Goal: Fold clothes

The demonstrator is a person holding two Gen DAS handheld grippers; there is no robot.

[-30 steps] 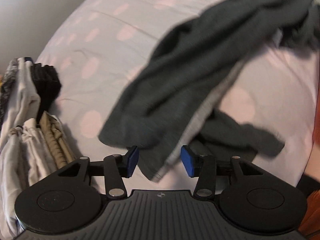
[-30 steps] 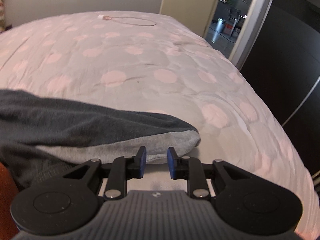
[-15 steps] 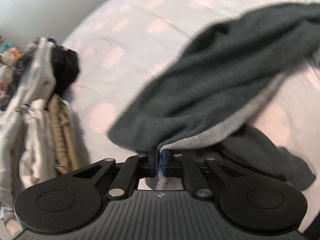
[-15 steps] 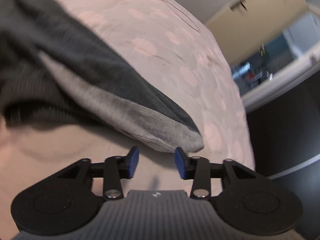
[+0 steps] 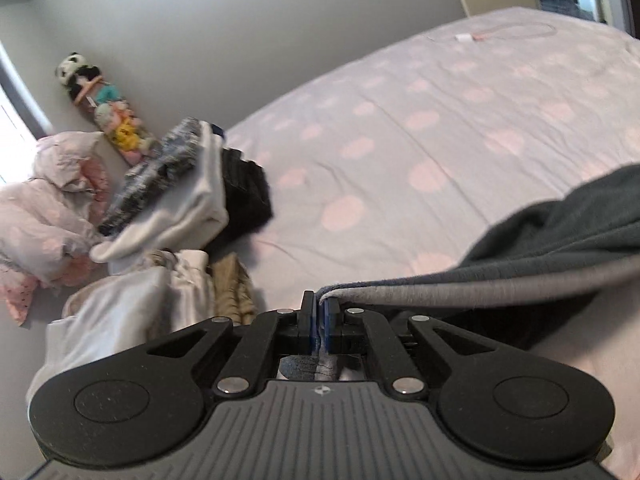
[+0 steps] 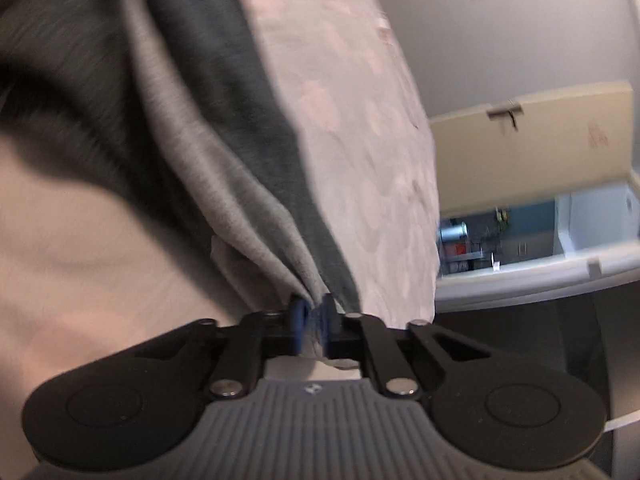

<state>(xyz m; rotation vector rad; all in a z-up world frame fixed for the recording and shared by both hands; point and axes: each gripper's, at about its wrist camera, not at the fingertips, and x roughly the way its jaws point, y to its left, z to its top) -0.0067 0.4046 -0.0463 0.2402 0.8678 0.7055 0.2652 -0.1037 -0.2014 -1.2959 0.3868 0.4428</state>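
A dark grey garment (image 5: 560, 240) with a lighter grey inside hangs stretched above the bed. My left gripper (image 5: 319, 312) is shut on one edge of it, and the cloth runs off to the right. My right gripper (image 6: 312, 312) is shut on another bunched edge of the same garment (image 6: 200, 112), which runs up and left from the fingers. Most of the garment between the two grips is out of view.
The bed has a pale cover with pink dots (image 5: 420, 140). Piles of folded and loose clothes (image 5: 180, 208) lie at its left side, with soft toys (image 5: 104, 100) against the wall. A charging cable (image 5: 512, 34) lies at the far end. An open doorway (image 6: 520, 236) is at the right.
My right gripper has closed on the garment's edge. Both grippers have lifted and tilted, pulling the garment up off the bed. The left gripper stays shut on it.
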